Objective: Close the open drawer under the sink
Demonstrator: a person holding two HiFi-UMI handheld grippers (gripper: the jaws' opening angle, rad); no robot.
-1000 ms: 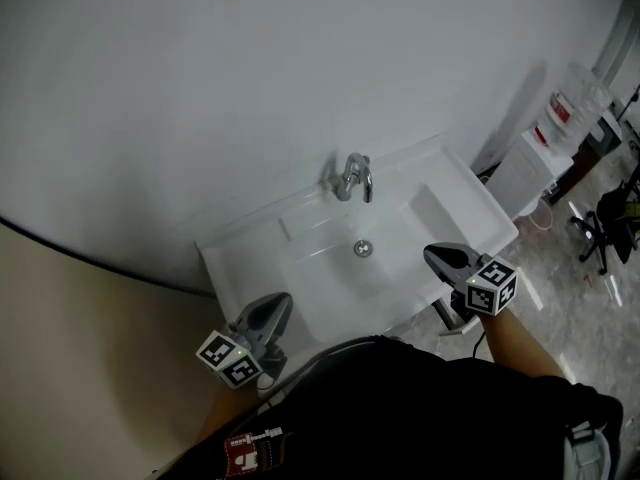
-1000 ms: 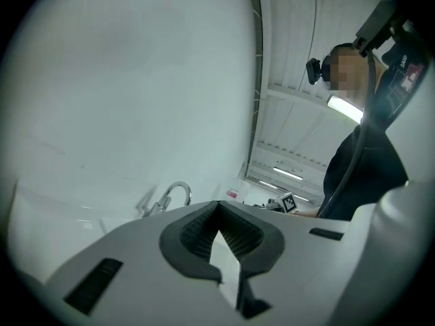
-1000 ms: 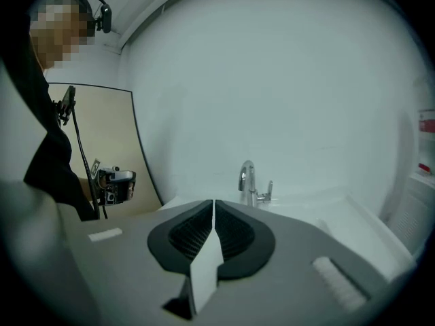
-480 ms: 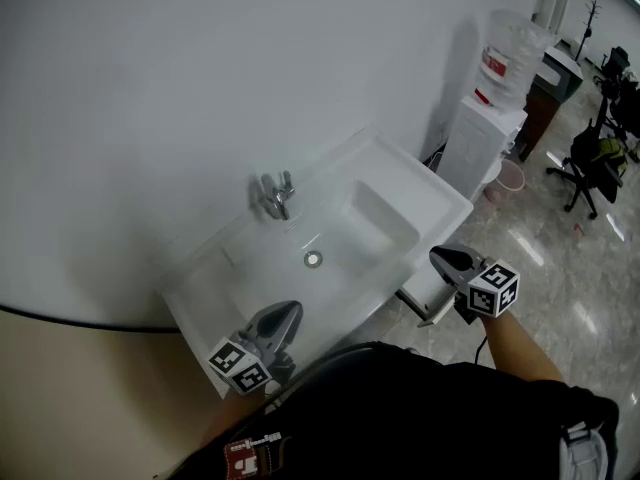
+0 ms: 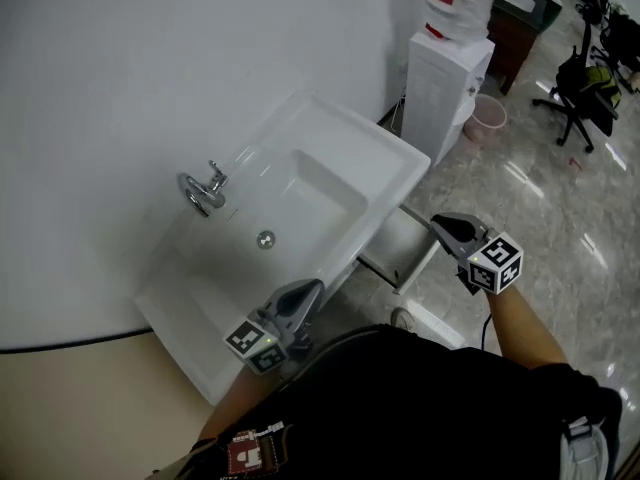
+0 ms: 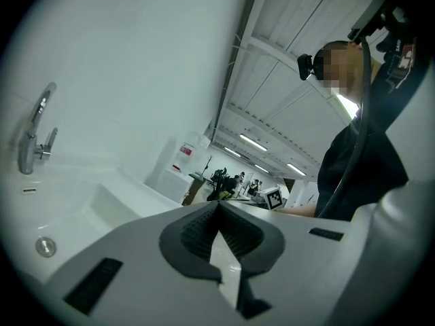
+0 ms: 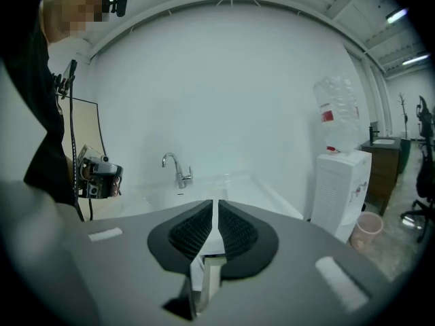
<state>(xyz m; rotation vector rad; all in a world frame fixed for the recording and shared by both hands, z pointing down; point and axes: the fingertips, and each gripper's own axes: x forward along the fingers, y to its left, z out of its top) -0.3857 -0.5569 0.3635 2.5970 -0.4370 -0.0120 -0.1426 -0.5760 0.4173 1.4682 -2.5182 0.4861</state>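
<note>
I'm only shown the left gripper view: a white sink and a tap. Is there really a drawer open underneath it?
Observer: Yes. The head view shows the drawer pulled out below the sink.
Operator: Is anything near it?
Observer: The right hand-held gripper, jaws together, is by its outer corner.
Operator: And the floor?
Observer: A pink bin stands beside the water dispenser.

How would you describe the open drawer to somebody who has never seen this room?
Find the white sink fixed on the white wall. Just under its front edge, at the end nearer the water dispenser, a shallow pale drawer sticks out over the floor. It is the only thing pulled out from below the sink.
</note>
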